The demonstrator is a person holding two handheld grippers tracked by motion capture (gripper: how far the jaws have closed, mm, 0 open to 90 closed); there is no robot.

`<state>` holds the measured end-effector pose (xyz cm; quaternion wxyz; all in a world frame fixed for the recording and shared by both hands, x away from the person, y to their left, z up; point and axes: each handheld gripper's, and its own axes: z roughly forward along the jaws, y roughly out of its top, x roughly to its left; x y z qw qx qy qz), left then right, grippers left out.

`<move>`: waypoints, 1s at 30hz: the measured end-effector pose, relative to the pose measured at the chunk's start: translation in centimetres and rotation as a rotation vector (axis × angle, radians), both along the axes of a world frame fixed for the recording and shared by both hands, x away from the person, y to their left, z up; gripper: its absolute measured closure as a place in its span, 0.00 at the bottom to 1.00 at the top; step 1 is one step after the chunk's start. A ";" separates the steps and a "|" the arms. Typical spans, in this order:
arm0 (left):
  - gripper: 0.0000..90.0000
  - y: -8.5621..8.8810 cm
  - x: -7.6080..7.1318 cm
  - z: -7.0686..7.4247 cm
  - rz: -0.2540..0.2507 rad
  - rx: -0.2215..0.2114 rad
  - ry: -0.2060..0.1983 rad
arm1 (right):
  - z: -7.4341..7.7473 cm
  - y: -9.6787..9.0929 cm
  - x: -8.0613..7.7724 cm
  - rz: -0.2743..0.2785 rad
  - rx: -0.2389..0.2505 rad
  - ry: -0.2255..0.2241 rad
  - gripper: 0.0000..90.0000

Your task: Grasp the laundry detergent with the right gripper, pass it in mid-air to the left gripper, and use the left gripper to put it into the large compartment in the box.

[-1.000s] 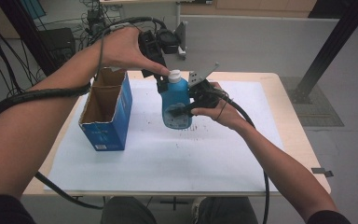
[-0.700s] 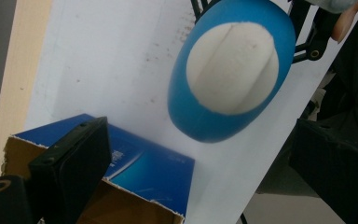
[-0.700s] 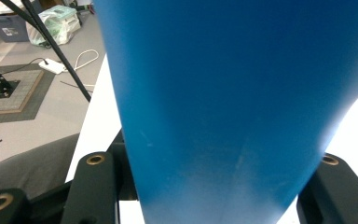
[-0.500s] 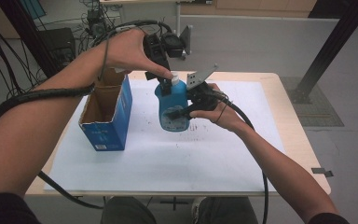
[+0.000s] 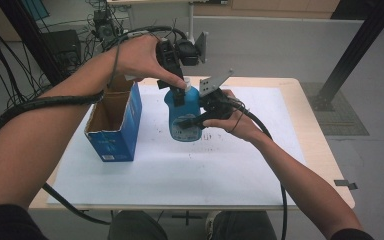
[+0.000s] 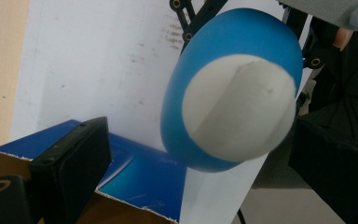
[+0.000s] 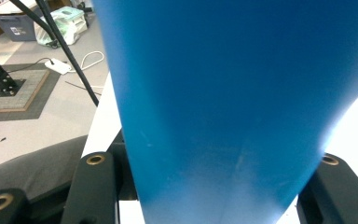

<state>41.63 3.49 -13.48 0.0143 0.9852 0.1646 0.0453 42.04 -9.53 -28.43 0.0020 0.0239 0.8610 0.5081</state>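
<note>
Just left of the held blue bottle point(image 5: 184, 116) stands an open box point(image 5: 114, 120).

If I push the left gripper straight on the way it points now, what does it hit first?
Most likely the white cap of the blue bottle: the left gripper points down at it from just above, jaws either side. Depth is hard to judge.

An open blue cardboard box point(image 5: 114, 122) stands on the white sheet point(image 5: 180, 170) covering the table point(image 5: 325, 155)
</note>
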 end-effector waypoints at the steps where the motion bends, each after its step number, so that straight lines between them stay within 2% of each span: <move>1: 0.07 -0.1 -0.1 0.0 -0.007 0.002 0.008 | 0.1 0.1 -0.1 0.003 0.002 -0.001 0.49; 18: 0.07 -1.3 -0.5 -0.4 -0.055 -0.010 0.062 | 0.3 0.4 -0.5 0.025 0.020 -0.010 0.49; 30: 0.07 -2.0 -0.4 -0.9 -0.083 -0.013 0.084 | 0.6 0.0 -0.7 0.026 0.033 -0.020 0.49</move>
